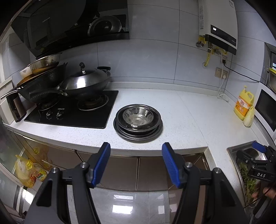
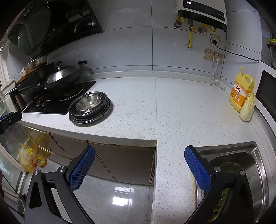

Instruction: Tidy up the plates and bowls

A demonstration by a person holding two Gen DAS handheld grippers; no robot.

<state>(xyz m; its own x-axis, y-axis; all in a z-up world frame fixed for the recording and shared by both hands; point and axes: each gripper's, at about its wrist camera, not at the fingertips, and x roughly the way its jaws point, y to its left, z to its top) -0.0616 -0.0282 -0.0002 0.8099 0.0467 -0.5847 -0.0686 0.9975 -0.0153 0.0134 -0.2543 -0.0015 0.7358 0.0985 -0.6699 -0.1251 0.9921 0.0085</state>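
A speckled white worktop (image 1: 172,106) fills the centre. At its middle, a steel bowl (image 1: 138,117) sits nested on a stack of steel plates (image 1: 138,132). At ten o'clock, a lidded wok (image 1: 84,82) rests on a black hob (image 1: 72,110). At six o'clock, the left hand-held gripper (image 1: 136,163) hangs with jaws apart, empty. At three o'clock stands a yellow detergent jug (image 1: 243,103).

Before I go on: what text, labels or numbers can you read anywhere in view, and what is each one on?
"DAS": tag on the right tool.
"50": display of the white water heater.
Large characters on the yellow detergent jug: too blurred to read reliably.
Range hood logo, hob logo, oil bottle label: too small to read.
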